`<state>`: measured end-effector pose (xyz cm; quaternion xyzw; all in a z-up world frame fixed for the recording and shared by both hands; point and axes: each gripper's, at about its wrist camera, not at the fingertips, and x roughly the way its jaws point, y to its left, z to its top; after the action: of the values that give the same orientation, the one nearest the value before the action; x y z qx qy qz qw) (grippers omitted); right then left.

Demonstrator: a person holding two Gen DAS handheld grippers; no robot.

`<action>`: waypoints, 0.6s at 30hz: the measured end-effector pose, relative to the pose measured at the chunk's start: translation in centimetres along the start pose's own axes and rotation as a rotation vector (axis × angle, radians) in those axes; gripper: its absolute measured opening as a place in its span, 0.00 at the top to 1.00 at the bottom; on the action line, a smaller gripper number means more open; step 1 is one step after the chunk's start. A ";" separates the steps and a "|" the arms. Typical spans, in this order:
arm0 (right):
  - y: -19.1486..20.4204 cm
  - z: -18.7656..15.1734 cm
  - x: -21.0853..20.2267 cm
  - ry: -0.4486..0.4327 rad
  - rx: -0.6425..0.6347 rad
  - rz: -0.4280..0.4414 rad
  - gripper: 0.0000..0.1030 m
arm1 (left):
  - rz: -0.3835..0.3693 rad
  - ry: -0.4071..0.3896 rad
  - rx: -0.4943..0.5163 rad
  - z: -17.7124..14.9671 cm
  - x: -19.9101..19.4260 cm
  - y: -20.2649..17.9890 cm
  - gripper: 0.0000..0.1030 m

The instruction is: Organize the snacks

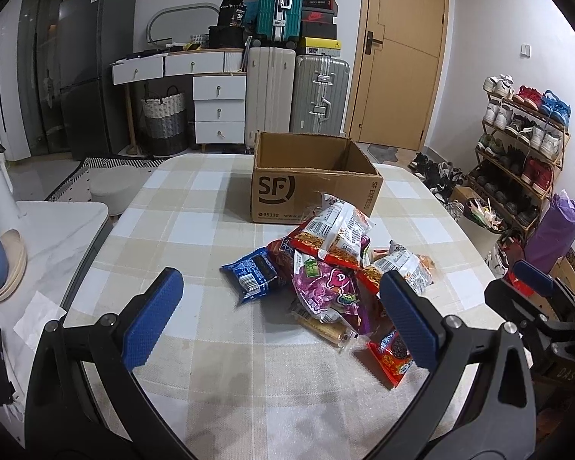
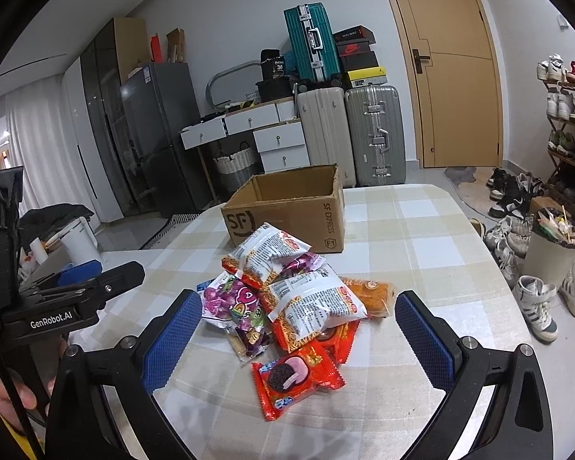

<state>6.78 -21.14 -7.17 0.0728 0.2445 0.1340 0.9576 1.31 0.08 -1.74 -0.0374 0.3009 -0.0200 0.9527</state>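
Snack packets (image 2: 287, 306) lie heaped on the checked counter (image 1: 195, 207), just in front of an open cardboard box (image 1: 310, 180). Left hand-held gripper (image 1: 280, 322) and right hand-held gripper (image 2: 299, 337) hang above the heap, both spread wide, holding nothing.

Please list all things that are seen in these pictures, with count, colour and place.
cardboard box: one, brown, open, far on table
noodle packets: two, white and red, top of pile
purple candy bag: one, pile's left
red cookie pack: one, nearest
blue cookie pack: one, pile's left edge
checked tablecloth: one, beige and white
suitcases: three, teal, cream, grey, by wall
shoe rack: one, right
left tongs: open
right tongs: open
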 end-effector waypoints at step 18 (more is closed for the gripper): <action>-4.0 -0.9 5.8 0.137 0.079 0.095 0.00 | -0.056 0.173 0.247 5.2 12.2 -4.3 0.01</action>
<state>12.17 -23.15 -11.37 0.1128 0.3109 0.1740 0.9276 14.19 -4.66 -4.06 0.0734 0.3761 -0.0867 0.9196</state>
